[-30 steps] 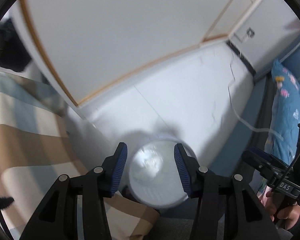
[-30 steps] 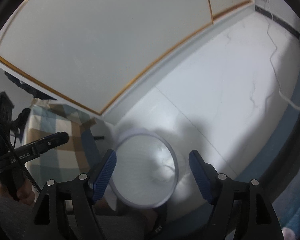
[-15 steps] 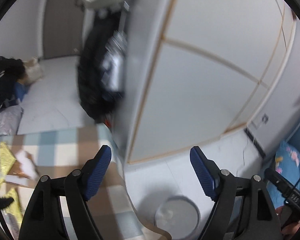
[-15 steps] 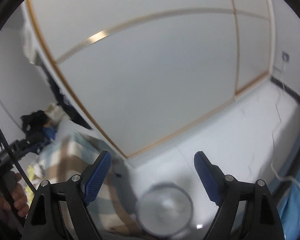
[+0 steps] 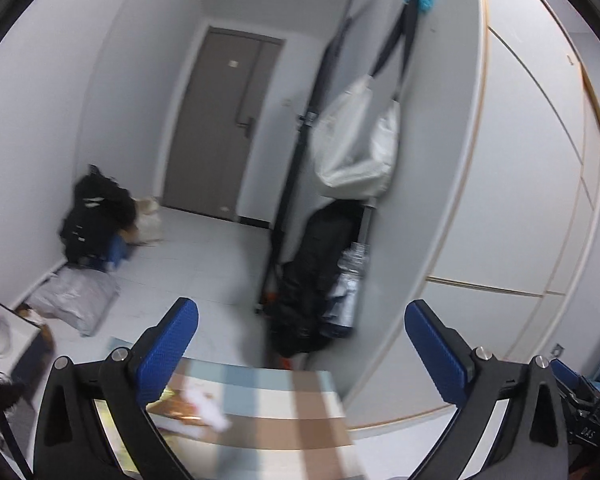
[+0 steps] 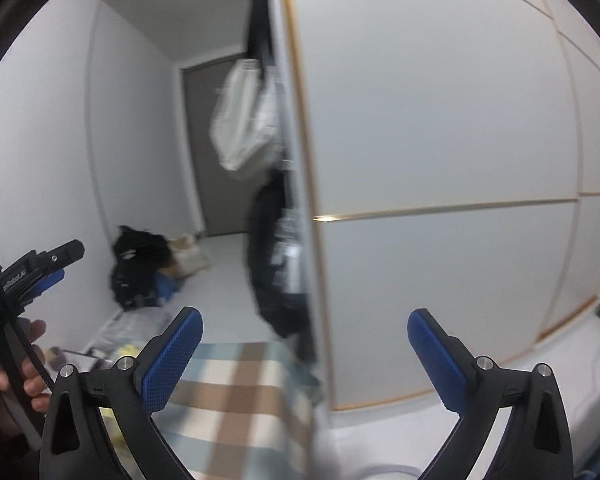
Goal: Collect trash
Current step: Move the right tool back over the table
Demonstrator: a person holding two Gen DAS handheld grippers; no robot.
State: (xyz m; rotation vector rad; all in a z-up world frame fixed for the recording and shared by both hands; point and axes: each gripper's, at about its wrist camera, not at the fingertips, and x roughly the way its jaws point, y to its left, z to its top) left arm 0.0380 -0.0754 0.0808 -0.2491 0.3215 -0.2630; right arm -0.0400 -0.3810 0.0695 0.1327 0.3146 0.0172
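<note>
A home hallway — entry door (image 5: 220, 128), wardrobe panels (image 5: 520, 200), hanging tote bag (image 5: 356, 148) — lived-in.

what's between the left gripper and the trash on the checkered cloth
Nothing visible. The left gripper is open and empty above the checkered cloth, and the crumpled white paper and yellow wrapper lie just below its left finger with only open air between. The picture is blurred, so small things could be missed.

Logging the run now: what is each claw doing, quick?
Left claw: open, holding nothing.
Right claw: open, holding nothing.
</note>
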